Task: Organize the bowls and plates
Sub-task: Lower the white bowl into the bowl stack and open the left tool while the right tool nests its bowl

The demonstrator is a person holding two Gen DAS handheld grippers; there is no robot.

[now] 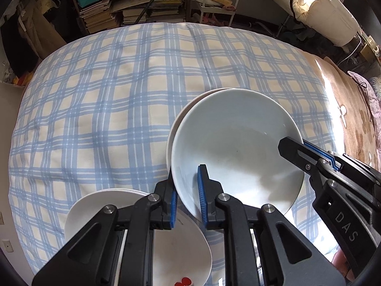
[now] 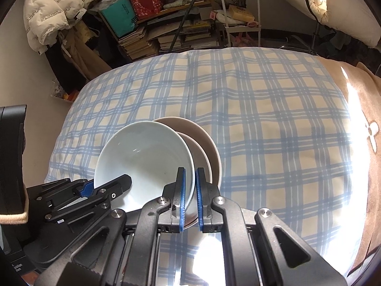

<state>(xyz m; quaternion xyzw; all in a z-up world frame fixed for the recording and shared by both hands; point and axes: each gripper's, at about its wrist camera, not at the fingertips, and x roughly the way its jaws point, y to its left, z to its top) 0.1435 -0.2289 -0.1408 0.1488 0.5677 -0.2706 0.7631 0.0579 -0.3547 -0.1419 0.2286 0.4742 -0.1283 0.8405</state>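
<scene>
Checked blue bedding (image 1: 100, 109) carries a pale blue bowl (image 1: 233, 143) nested in two beige bowls (image 2: 209, 150), its rim pinched by both the left gripper (image 1: 187, 197) and right gripper (image 2: 189, 190), while white plates (image 1: 181, 250) beside it await sorting.
</scene>
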